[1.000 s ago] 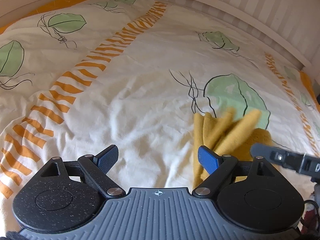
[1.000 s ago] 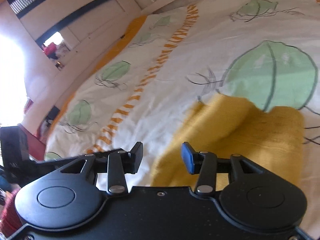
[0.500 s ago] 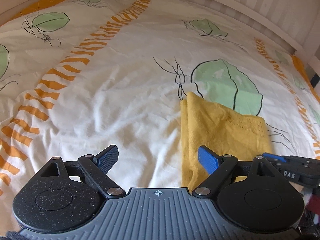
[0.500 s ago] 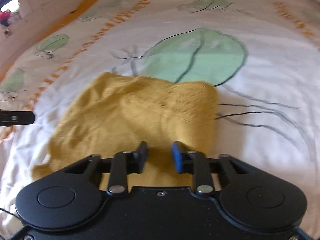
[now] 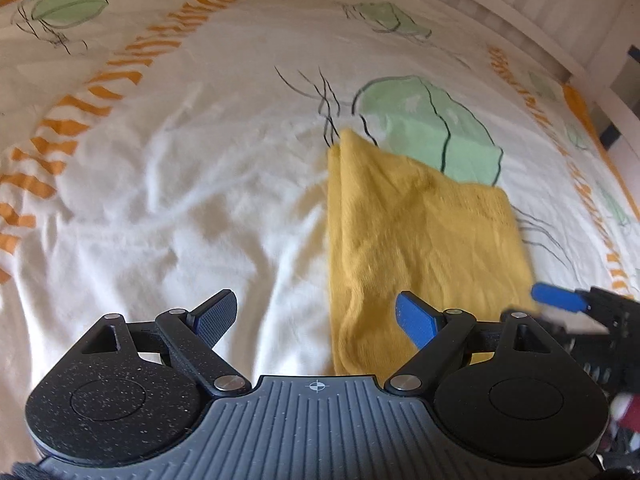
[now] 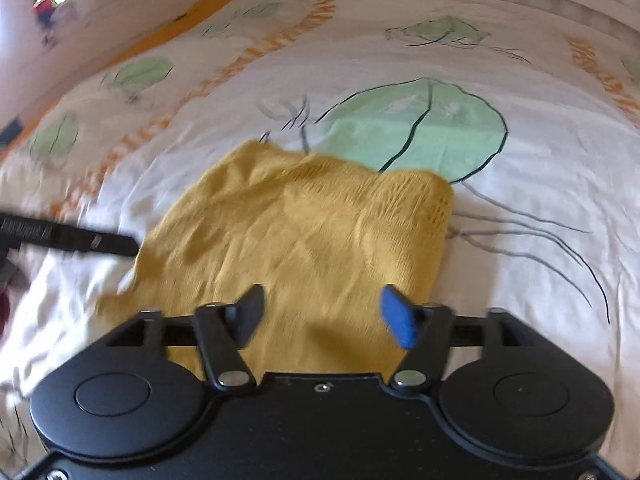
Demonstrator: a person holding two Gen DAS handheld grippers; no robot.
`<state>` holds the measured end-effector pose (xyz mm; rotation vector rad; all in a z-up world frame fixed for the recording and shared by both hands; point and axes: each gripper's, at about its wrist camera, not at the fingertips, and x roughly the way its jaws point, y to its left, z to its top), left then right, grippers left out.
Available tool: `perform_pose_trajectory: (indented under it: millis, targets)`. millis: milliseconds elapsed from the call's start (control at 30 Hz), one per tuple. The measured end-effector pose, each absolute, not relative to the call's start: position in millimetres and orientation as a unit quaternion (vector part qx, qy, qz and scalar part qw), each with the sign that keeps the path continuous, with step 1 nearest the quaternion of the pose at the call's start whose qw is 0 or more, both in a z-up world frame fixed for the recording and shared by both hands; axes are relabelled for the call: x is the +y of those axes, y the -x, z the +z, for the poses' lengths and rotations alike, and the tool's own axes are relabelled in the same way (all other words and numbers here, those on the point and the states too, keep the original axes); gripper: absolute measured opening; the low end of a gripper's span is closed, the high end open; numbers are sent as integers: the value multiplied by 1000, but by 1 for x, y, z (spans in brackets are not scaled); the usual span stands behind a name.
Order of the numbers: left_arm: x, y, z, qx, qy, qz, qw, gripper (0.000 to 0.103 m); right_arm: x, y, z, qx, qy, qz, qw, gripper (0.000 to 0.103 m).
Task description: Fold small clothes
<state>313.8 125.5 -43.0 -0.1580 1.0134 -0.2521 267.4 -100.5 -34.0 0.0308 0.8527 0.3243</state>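
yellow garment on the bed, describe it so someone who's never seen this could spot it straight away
Start with the white bedspread printed with orange stripes and green leaves. Find the largest green leaf near the middle; the yellow garment lies flat just in front of it, overlapping its lower edge. It is the only loose item, a plain mustard knit folded into a rough rectangle.

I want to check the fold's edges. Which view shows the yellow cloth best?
The right wrist view: the yellow cloth lies centred there, far edge and right corner plain. The left wrist view shows it off to the right, its near end behind the left gripper.
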Motion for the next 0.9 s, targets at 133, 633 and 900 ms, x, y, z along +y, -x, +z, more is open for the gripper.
perform_pose_trajectory:
  millis: [133,633,900]
  targets:
    - [122,-306,-51,496,86,-138,853,87,-106,-249,-56,450,25,143,881,73]
    - [103,-291,-61,518,105,-178,830,87,-192,-256,-66,412,-215,158,871,78]
    - [100,-301,-87,557,180,-196,787,87,-203,-285,-80,396,-291,195,849,84]
